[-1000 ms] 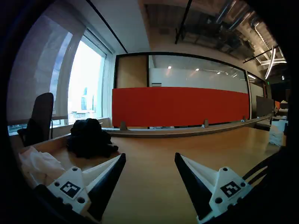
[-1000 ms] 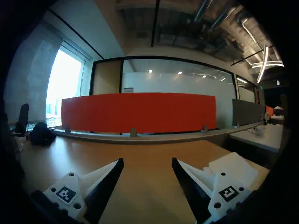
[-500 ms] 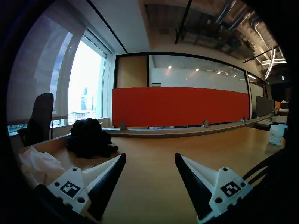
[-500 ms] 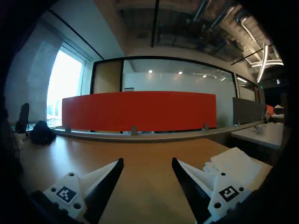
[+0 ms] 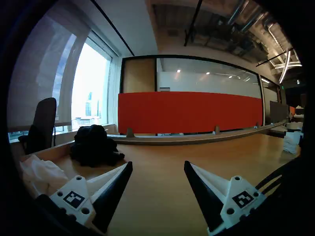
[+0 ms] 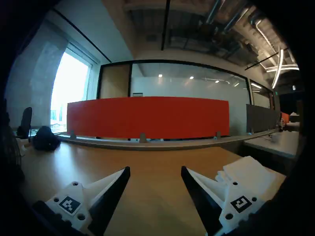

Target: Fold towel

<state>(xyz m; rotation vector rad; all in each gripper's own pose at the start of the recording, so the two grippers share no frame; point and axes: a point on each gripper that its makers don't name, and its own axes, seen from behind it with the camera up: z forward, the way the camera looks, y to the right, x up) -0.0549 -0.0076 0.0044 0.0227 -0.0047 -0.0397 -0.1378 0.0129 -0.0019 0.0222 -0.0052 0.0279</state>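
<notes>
**Hovering with both claws wide over the desk, no towel in them**

Nearest to us, the left gripper (image 5: 157,163) stands wide open over the wooden desk (image 5: 157,204), with nothing between its jaws. The right gripper (image 6: 154,168) is wide open too and holds nothing. Just beside the left gripper, on its left side, lies a crumpled white towel (image 5: 39,175). We judge this is the one to fold. Just beside the right gripper, on its right side near the desk corner, we see a stack of folded white towels (image 6: 250,173). A little farther, a black heap (image 5: 94,145) sits on the desk; we cannot tell if it is cloth or a bag. Behind it are an office chair (image 5: 41,122) and a bright window (image 5: 90,94), and at the far edge of the desk stands a red partition (image 5: 189,112).

We think the towel is light, soft and limp, so it will sag and will not keep its shape. It is better to pinch it at two corners or along one hem, one claw each, and to spread it flat on the desk first.
</notes>
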